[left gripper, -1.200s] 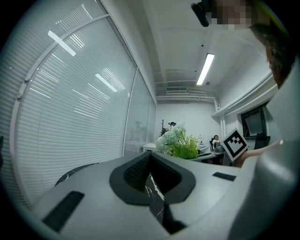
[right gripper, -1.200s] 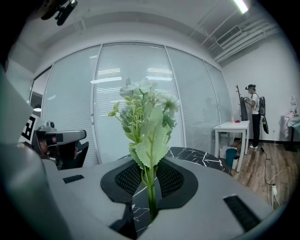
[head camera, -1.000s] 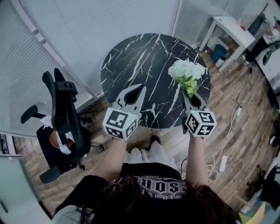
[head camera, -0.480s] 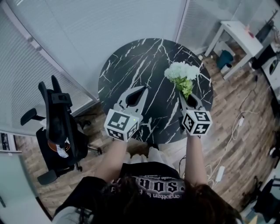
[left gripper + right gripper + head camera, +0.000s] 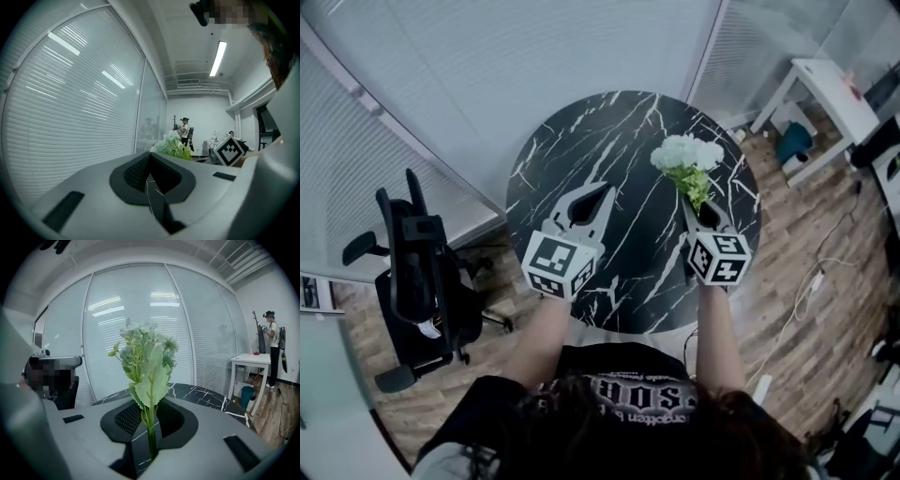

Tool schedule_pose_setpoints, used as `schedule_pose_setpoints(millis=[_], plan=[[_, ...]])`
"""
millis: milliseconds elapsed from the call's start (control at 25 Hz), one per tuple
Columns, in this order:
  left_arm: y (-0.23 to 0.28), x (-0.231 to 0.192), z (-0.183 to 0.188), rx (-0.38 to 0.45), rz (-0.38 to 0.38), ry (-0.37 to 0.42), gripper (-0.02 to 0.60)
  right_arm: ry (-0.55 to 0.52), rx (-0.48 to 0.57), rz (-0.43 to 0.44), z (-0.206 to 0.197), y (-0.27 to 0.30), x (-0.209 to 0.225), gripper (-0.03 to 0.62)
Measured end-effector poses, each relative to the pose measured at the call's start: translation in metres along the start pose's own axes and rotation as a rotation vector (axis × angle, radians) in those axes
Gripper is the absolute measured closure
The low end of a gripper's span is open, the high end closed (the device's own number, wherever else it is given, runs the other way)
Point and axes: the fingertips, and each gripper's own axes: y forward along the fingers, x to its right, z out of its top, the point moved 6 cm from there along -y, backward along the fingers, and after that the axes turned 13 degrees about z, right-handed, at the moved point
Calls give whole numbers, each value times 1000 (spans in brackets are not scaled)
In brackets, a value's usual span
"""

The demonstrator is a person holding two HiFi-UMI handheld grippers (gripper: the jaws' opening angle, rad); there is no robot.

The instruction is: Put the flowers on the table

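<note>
A bunch of white flowers with green leaves (image 5: 686,159) stands upright over the right part of the round black marble table (image 5: 581,150). My right gripper (image 5: 700,208) is shut on its stem. In the right gripper view the thin green stem is pinched between the dark pads (image 5: 166,418) of that gripper (image 5: 151,405), and the flowers (image 5: 145,355) rise above it with the table (image 5: 199,392) behind. My left gripper (image 5: 606,192) hovers over the table's near left part, shut and holding nothing. In the left gripper view its jaws (image 5: 149,157) meet, with the flowers (image 5: 172,146) beyond.
A black office chair (image 5: 417,281) stands left of the table. Glass walls with blinds run behind the table. A white desk (image 5: 830,89) with a teal bin (image 5: 794,142) is at the far right, cables lie on the wood floor (image 5: 811,281), and a person (image 5: 272,348) stands by the desk.
The person has stepped closer to the table, so both grippers now reach further over its top. The flowers stay upright in the right gripper; the left stays shut.
</note>
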Motion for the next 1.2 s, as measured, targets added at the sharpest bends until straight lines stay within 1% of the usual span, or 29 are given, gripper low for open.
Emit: schedule_pose_setpoints(millis=[280, 480, 640, 760, 920, 1200], plan=[[23, -4, 1, -4, 24, -6, 583, 5, -93, -1, -21, 30, 28, 502], [33, -11, -3, -17, 52, -9, 583, 40, -135, 3, -36, 50, 48, 502], [39, -15, -6, -34, 66, -11, 583, 56, -199, -3, -53, 68, 61, 502], [40, -15, -8, -49, 71, -7, 583, 81, -248, -7, -69, 80, 69, 502], [40, -18, -9, -52, 87, -35, 583, 110, -290, 9, -85, 92, 75, 497], [38, -21, -11, -57, 120, -18, 583, 133, -354, 10, -99, 106, 83, 497]])
